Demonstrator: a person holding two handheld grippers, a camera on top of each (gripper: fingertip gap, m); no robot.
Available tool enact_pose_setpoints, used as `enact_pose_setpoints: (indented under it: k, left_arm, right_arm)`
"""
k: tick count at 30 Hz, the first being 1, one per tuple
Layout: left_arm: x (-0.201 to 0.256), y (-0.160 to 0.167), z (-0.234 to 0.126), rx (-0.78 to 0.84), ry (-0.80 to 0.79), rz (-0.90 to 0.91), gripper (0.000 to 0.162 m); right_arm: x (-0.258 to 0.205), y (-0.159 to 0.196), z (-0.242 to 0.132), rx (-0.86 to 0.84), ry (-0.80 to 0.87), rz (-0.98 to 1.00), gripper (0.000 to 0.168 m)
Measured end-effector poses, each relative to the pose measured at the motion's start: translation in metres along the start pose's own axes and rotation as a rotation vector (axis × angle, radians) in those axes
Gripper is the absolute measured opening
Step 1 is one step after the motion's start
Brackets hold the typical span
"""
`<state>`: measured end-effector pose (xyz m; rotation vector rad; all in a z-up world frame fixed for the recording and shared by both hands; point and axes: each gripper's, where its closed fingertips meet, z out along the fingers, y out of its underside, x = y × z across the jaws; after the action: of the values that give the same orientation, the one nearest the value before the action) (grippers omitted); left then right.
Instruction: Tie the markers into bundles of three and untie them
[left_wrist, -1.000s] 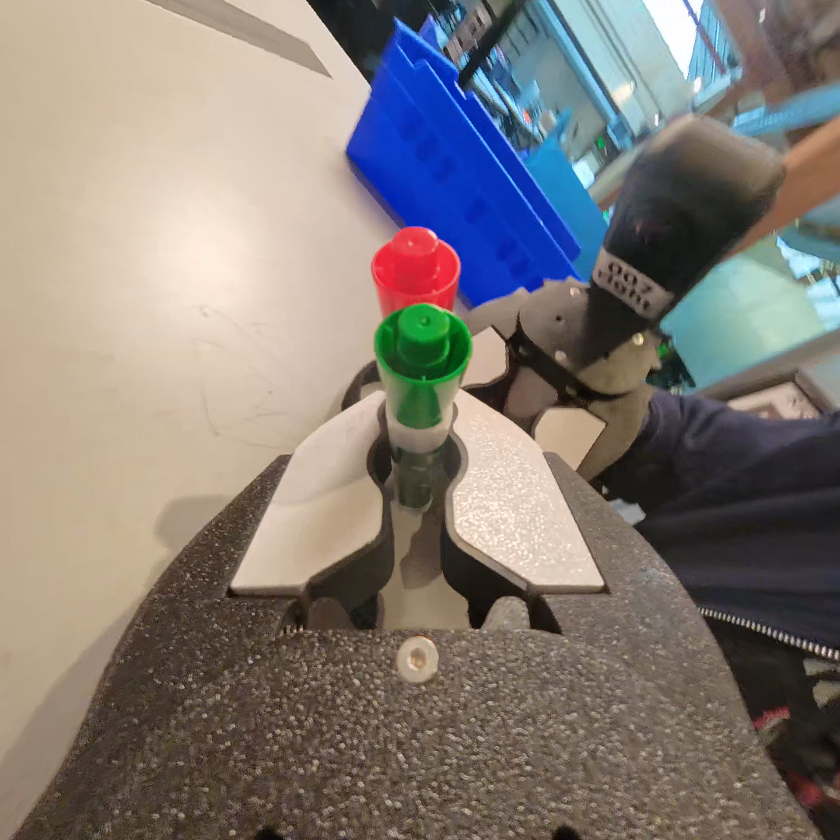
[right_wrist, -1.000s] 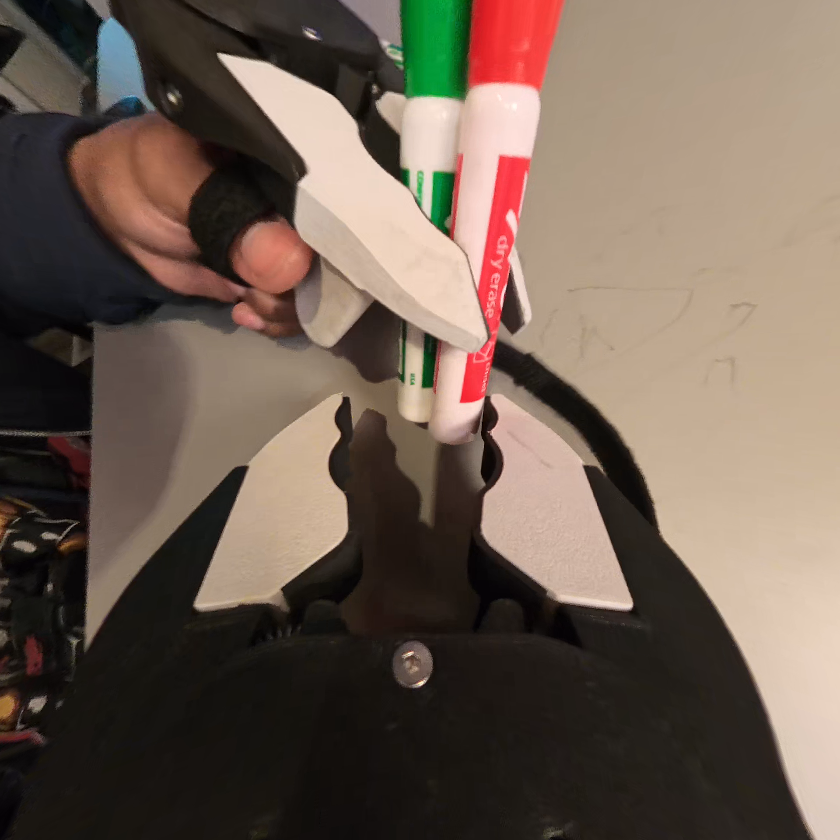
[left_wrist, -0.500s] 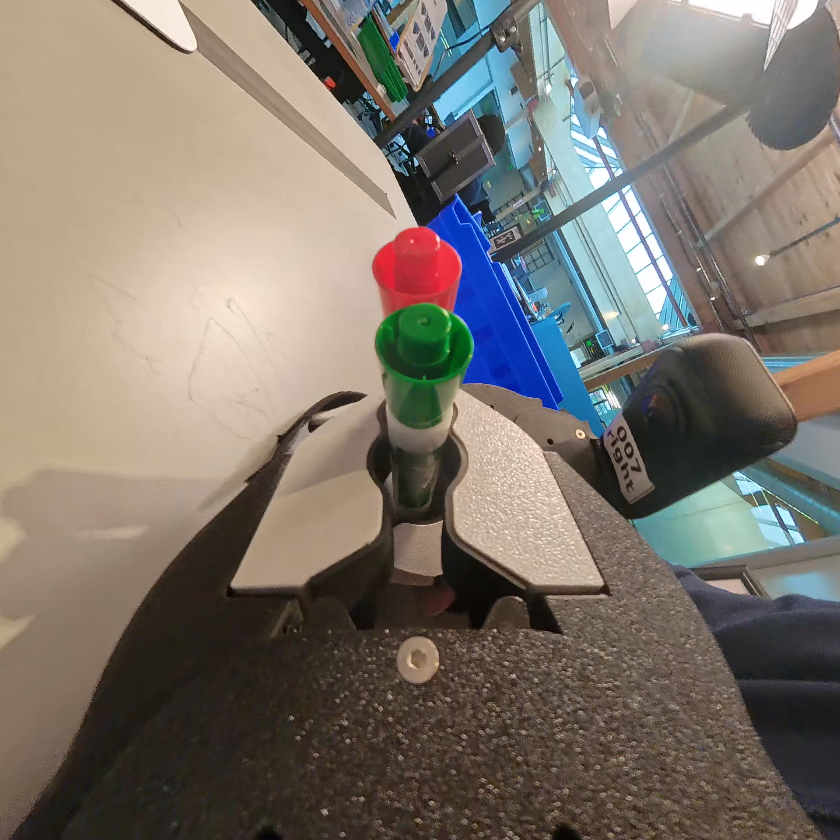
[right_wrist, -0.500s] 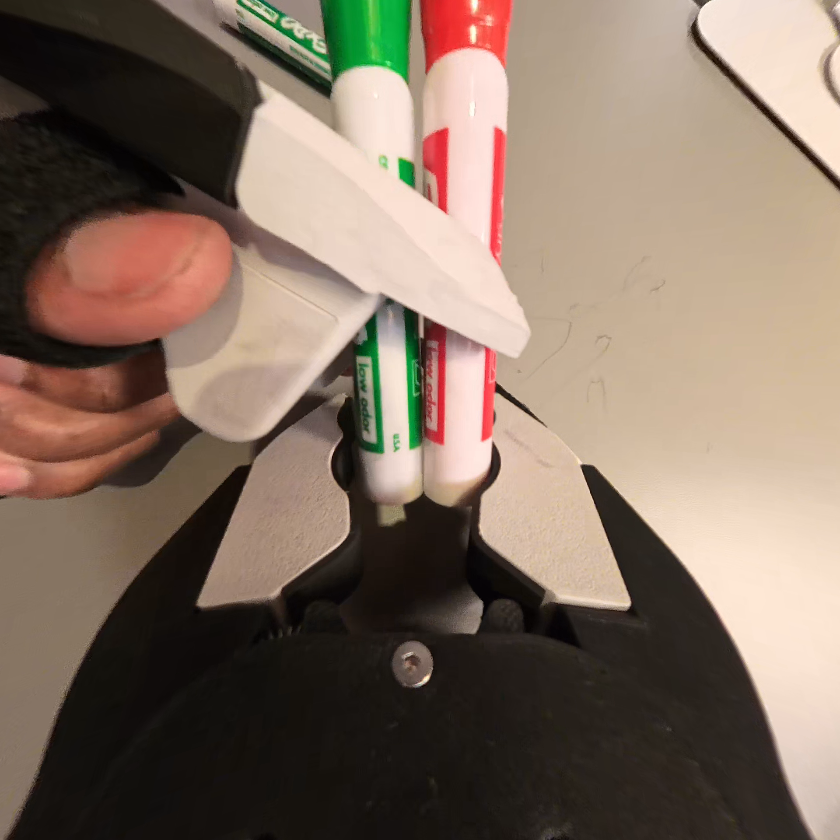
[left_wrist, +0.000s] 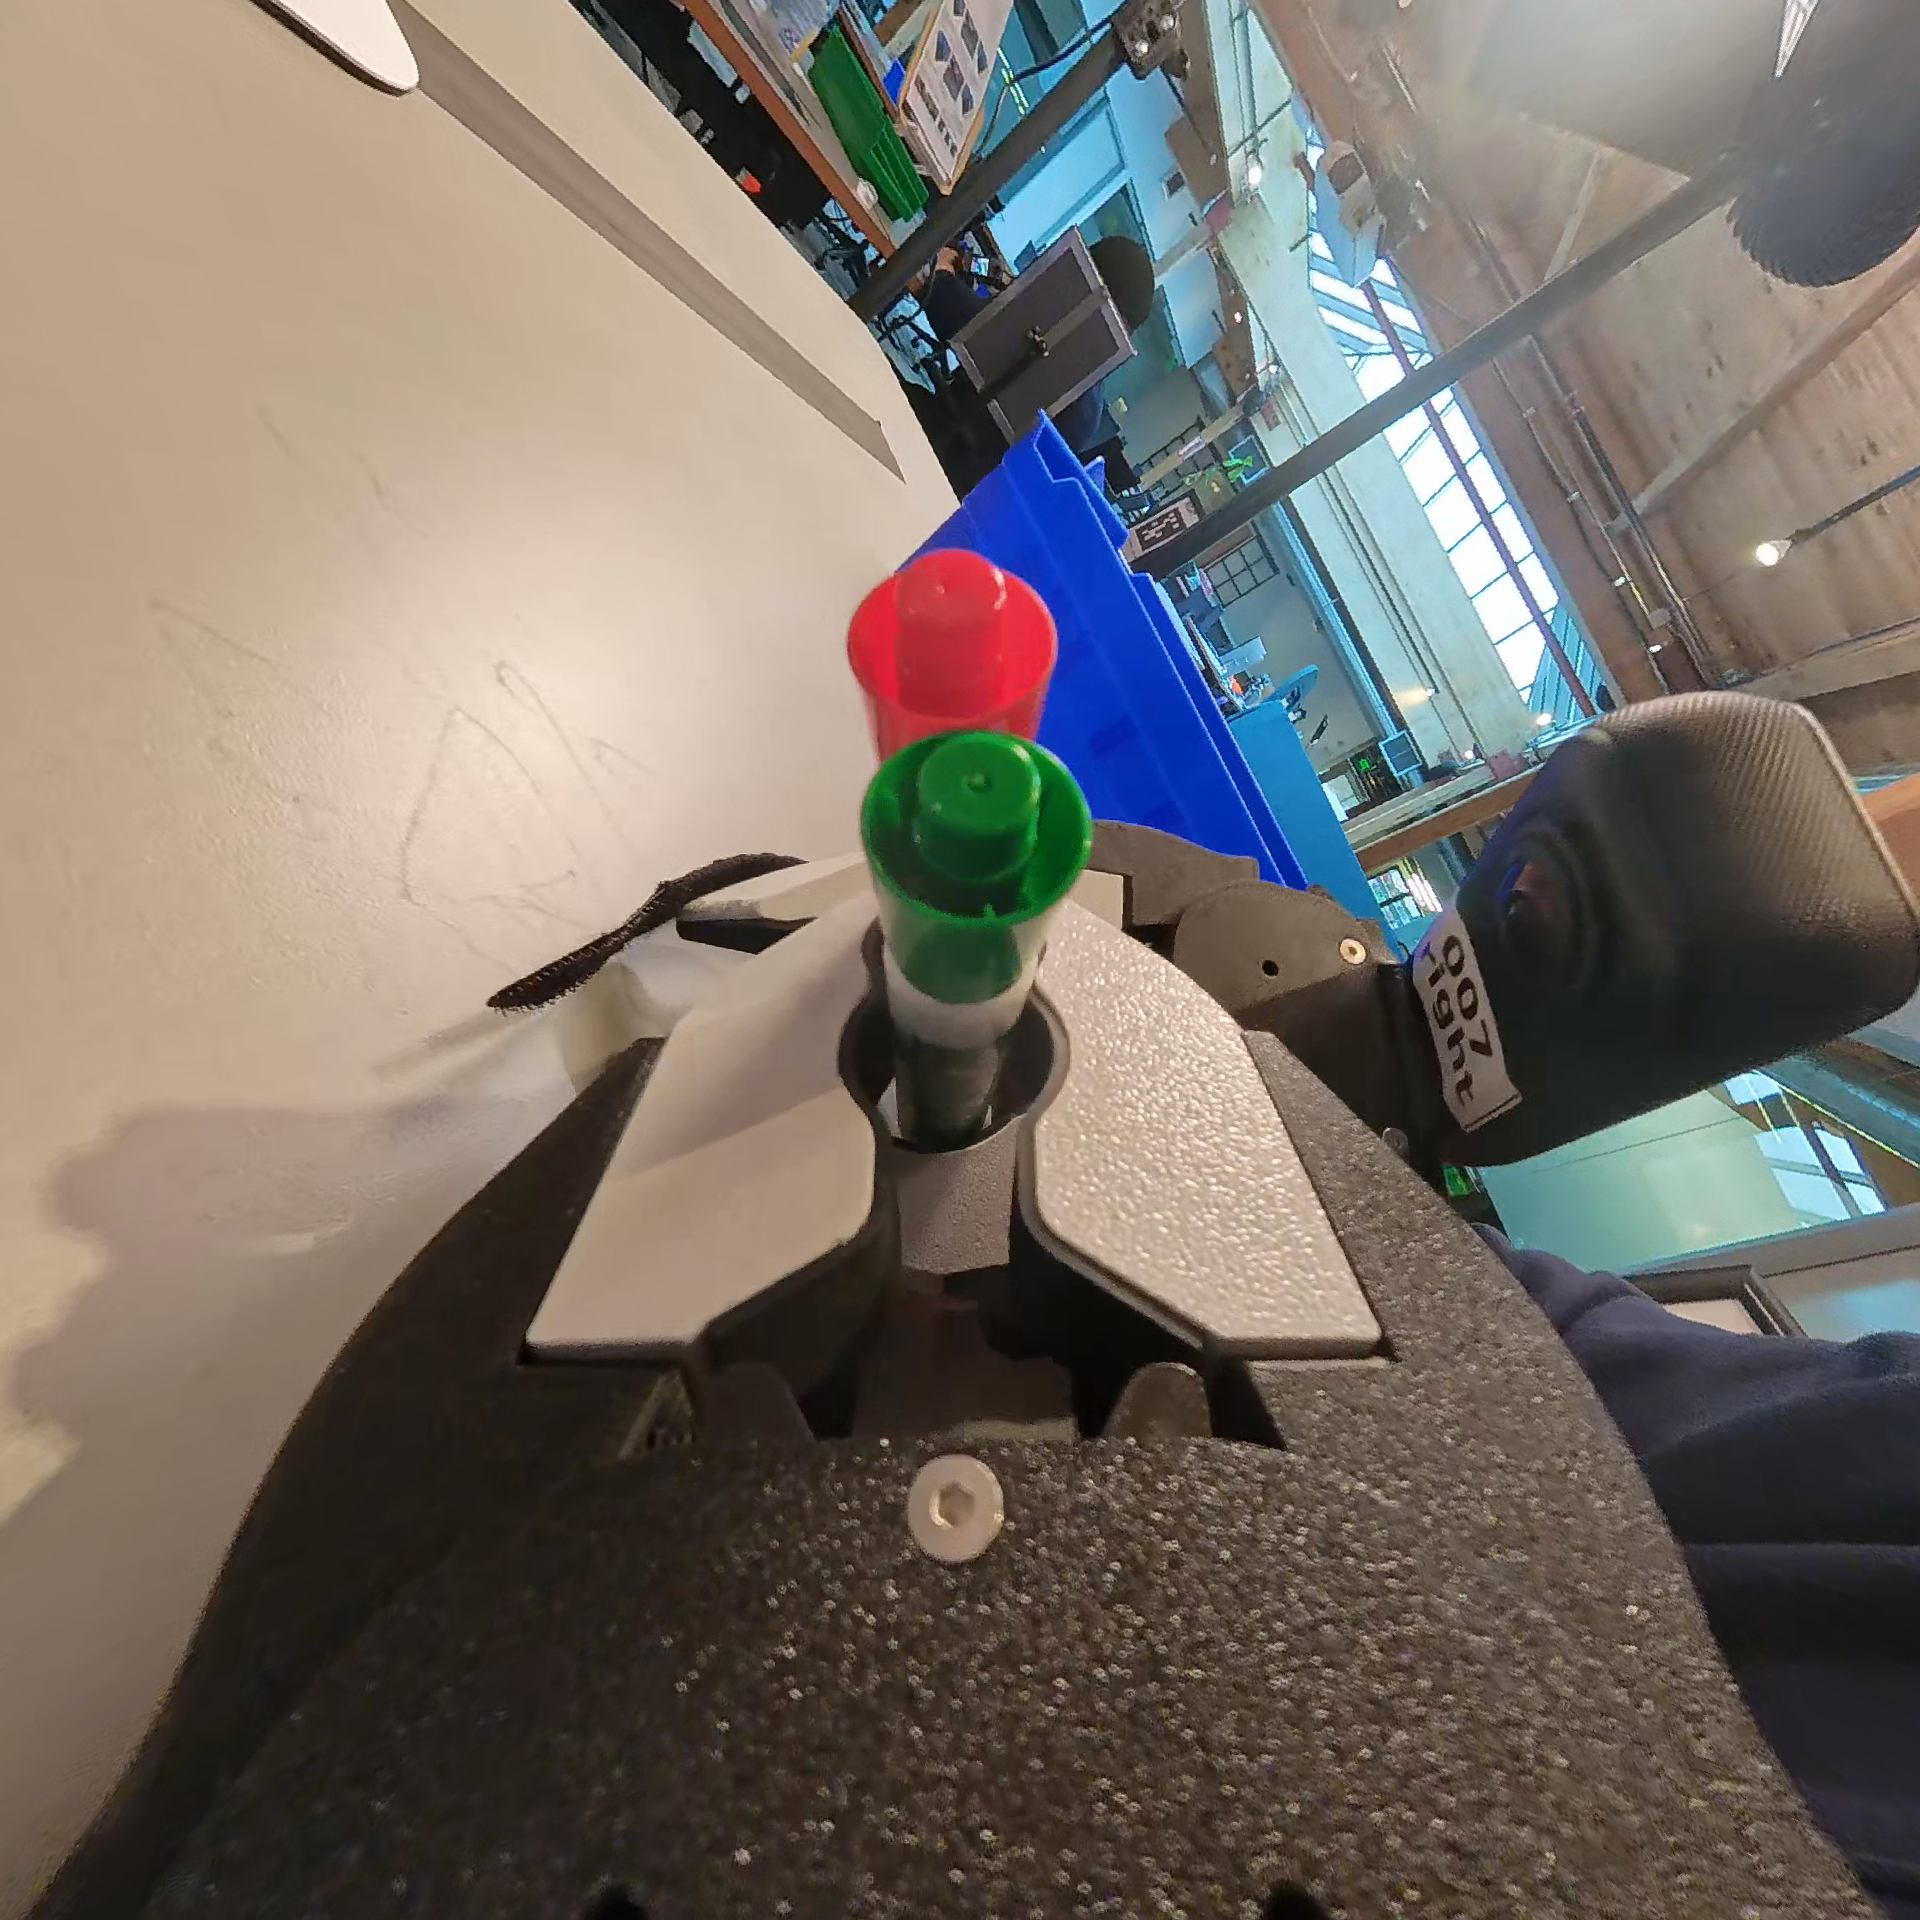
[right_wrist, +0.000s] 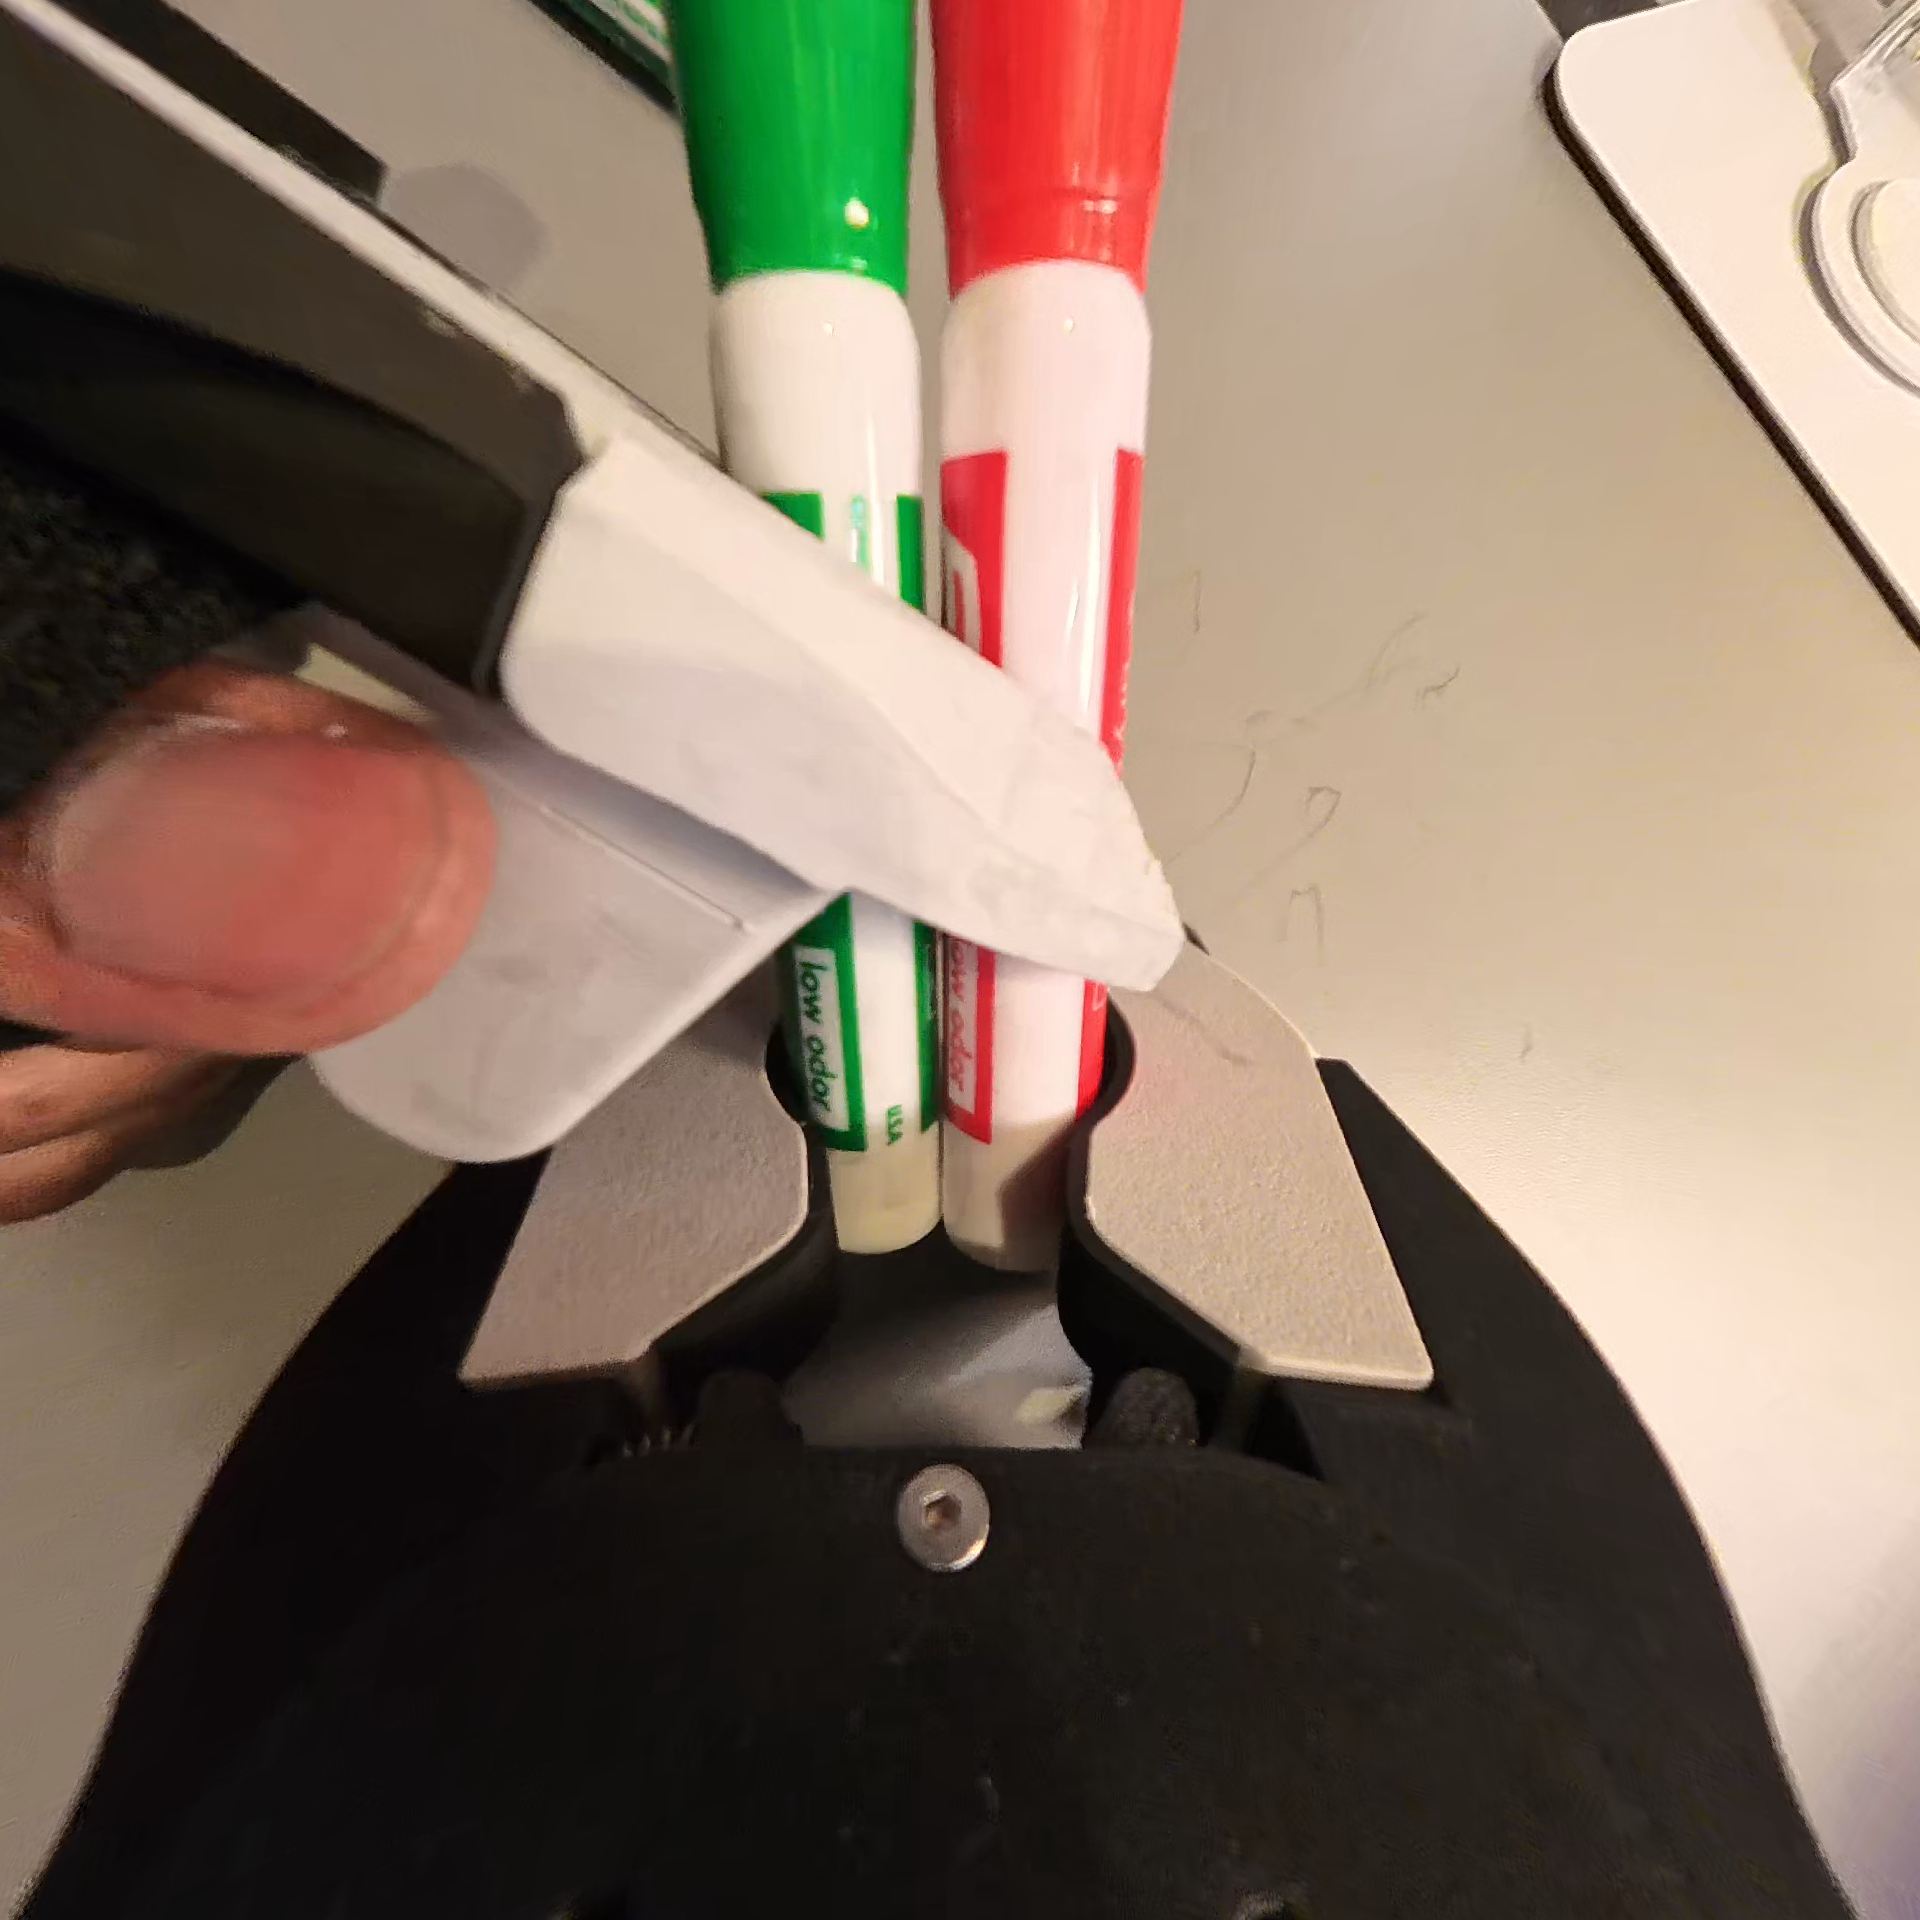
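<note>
In the left wrist view, the left gripper is closed around two dry-erase markers near the frame centre: the green-capped white marker and, just above it, the red-capped white marker. A black fabric strap lies at centre left on the pale grey table. A blue plastic bin stands behind.

In the right wrist view, the right gripper has its grey fingers closed around the barrel ends of both markers, side by side. A person's thumb is at the left edge.
</note>
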<state>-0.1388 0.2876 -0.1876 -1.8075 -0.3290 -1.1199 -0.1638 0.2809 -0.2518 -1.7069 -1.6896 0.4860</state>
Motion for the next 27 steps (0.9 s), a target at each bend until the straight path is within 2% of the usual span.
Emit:
enact_pose_setpoints:
  k: [19, 27]
  left_arm:
    - [0.003, 0.002, 0.0, -0.082, 0.067, -0.016, 0.024]
    - [0.003, -0.016, -0.009, -0.056, 0.09, 0.052, 0.031]
  right_arm:
    - [0.004, 0.007, -0.006, -0.028, -0.044, -0.056, 0.043]
    - [0.004, 0.012, -0.009, -0.056, -0.07, -0.037, 0.043]
